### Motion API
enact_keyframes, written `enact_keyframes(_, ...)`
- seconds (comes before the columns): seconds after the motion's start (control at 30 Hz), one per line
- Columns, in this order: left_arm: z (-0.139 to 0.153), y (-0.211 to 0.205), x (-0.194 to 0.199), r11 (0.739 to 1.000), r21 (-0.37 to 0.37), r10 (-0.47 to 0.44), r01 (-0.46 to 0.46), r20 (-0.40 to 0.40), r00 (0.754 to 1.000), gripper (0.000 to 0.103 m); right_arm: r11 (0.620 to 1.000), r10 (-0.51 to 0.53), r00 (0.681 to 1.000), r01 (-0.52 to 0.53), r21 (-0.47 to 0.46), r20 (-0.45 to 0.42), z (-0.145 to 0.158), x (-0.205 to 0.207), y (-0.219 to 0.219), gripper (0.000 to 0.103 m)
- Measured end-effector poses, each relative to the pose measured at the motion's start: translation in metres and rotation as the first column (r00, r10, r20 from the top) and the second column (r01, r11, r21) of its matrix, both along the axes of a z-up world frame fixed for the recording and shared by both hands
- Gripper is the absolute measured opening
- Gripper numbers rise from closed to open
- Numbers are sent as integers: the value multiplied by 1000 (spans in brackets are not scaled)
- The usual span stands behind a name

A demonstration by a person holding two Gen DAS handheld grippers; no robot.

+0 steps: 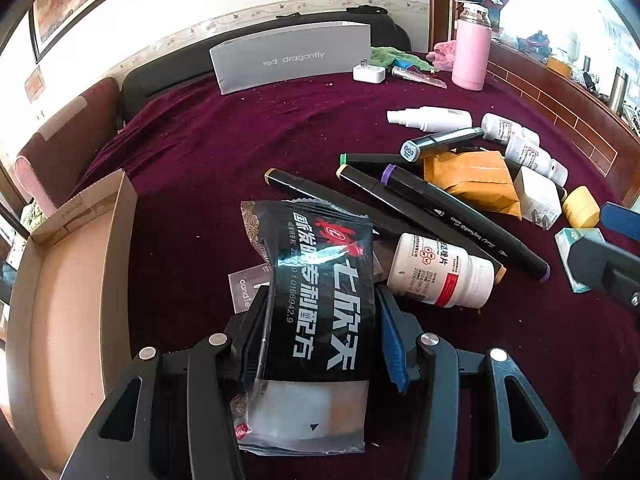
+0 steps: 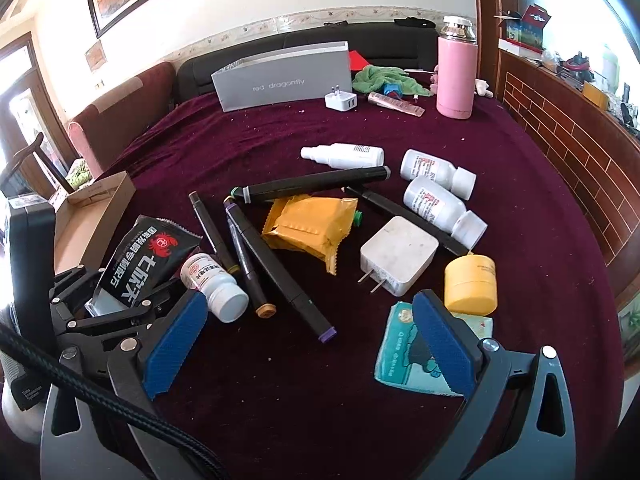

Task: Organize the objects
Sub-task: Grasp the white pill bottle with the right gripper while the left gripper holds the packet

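With my left gripper clamped on the black snack packet and my right gripper spread empty, I should carry it level to the cardboard box at left.

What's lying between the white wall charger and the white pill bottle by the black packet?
In the right wrist view: the yellow foil packet and three black markers on maroon cloth.

The grey box reads "red dragonfly"; a marker cap reads "GG3"; the black packet shows "七欣天"; a card beneath reads "candle".
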State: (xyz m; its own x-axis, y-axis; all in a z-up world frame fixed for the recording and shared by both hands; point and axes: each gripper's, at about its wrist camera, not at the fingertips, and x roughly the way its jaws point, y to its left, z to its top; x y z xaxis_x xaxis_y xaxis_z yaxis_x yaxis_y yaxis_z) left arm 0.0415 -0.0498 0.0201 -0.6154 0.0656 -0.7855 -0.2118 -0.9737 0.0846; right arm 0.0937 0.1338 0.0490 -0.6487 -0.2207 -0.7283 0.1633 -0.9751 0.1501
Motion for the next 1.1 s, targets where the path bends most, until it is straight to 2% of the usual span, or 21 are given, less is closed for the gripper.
enact_keyframes(0.23,1,-8,2,999,46,16,-16,7,1000,44,1000,11,1000,-11,21,10,-2,0,-7,103)
enact_keyframes(0.6,1,-17,7,997,78,5,-5,1,1000,44,998,33,999,-35,59,28,-3,0,-23,103)
enact_keyframes(0.67,1,-22,8,997,78,7,-8,2,1000,43,995,66,997,-67,75,27,-1,1,-31,103)
enact_keyframes(0.7,1,-24,8,997,81,9,-9,2,1000,35,992,100,995,-102,80,27,1,1,-36,103)
enact_keyframes(0.8,1,-35,7,991,133,14,-17,26,1000,34,964,246,968,-249,94,40,7,-4,-57,103)
enact_keyframes(0.87,-1,-45,6,986,162,32,-38,37,999,34,934,325,945,-328,142,47,7,-8,-74,101)
enact_keyframes(0.97,-2,-58,6,979,188,63,-72,54,997,34,906,372,925,-380,188,78,0,-19,-91,96)
enact_keyframes(1.07,-4,-64,8,979,186,69,-80,65,996,34,889,397,908,-416,193,132,-12,-29,-102,85)
enact_keyframes(1.1,-5,-66,8,979,187,69,-80,69,995,34,885,400,903,-425,192,156,-17,-33,-105,78)
